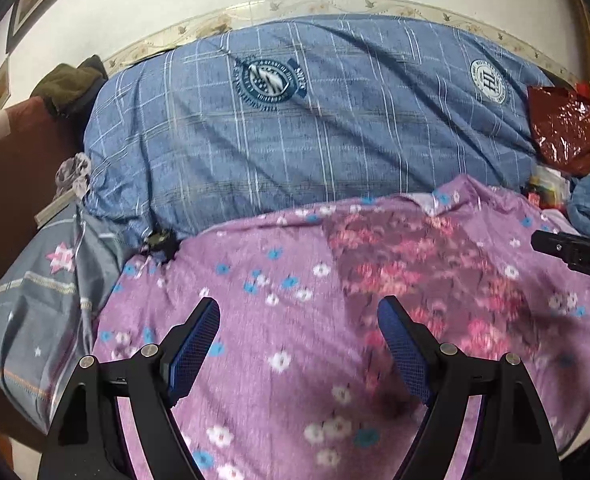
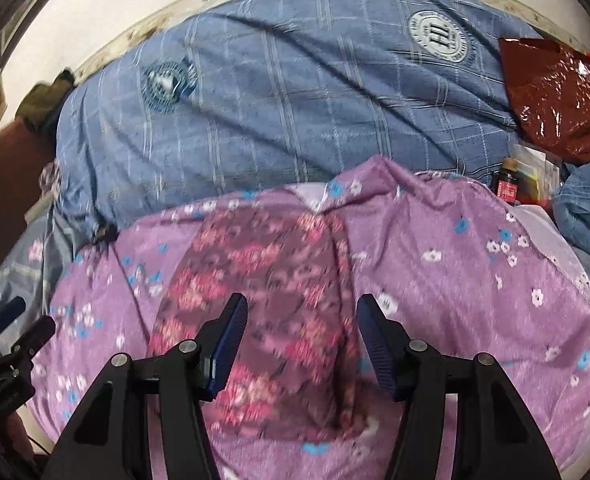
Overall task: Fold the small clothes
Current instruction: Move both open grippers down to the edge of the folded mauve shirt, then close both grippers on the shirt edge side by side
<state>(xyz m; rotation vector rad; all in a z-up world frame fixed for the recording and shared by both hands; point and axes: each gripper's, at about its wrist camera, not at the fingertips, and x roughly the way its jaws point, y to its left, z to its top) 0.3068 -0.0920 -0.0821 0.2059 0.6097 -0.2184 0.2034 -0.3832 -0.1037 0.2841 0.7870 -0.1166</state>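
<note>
Your small floral garment (image 2: 263,304) lies flat on the purple flowered sheet (image 2: 455,272) of the bed, near the blue plaid quilt (image 2: 279,92). Both tools hover empty: the left hand-held gripper (image 1: 299,344) is spread wide to the garment's left, the right hand-held gripper (image 2: 301,340) gapes directly above it. You seem between folds; next, pinch an edge.

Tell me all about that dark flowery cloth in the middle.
The cloth is a soft maroon fabric with pink and red blossoms. It lies spread as a long strip on the purple sheet, a crease along one edge. The open right claw hangs just over it, not gripping.
</note>
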